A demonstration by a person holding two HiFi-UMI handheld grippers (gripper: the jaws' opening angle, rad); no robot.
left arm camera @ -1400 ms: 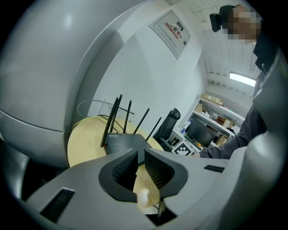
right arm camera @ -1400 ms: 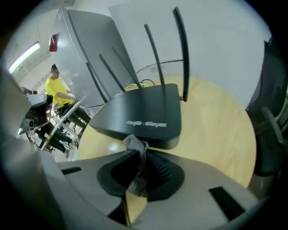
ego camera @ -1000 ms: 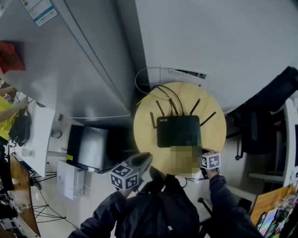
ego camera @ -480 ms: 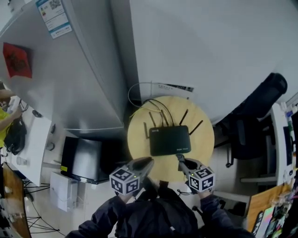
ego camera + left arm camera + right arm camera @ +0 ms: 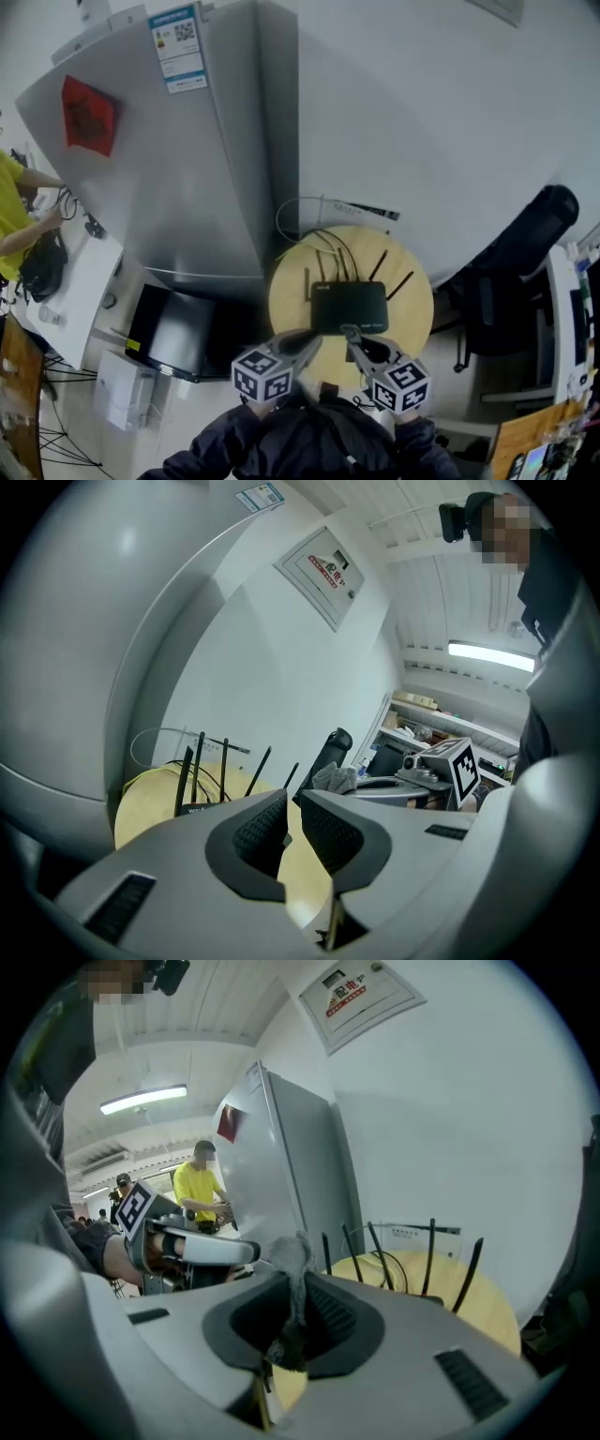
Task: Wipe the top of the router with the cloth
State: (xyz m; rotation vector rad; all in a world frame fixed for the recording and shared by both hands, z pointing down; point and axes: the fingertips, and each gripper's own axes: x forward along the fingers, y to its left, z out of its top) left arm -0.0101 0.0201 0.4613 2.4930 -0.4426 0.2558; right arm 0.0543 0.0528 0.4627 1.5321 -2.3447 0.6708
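Note:
A black router (image 5: 349,307) with several upright antennas lies on a round wooden table (image 5: 412,305). My right gripper (image 5: 351,332) hovers at the router's near edge, shut on a small grey cloth (image 5: 289,1252) that sticks up between its jaws. From the left gripper view the cloth (image 5: 335,778) shows as a tuft at the right gripper's tip. My left gripper (image 5: 312,339) is beside it at the table's near left edge, jaws together with nothing between them. The router's antennas (image 5: 187,775) rise beyond the left jaws.
A tall grey fridge (image 5: 187,169) stands left of the table, with a dark box (image 5: 173,328) low on the floor beside it. A black office chair (image 5: 511,253) is to the right. Cables (image 5: 300,211) loop behind the router. A person in yellow (image 5: 202,1194) stands far left.
My right gripper has drawn back from the router's near right corner toward the table's near edge, still holding the cloth. The head view has tilted up, and the left gripper stayed close by.

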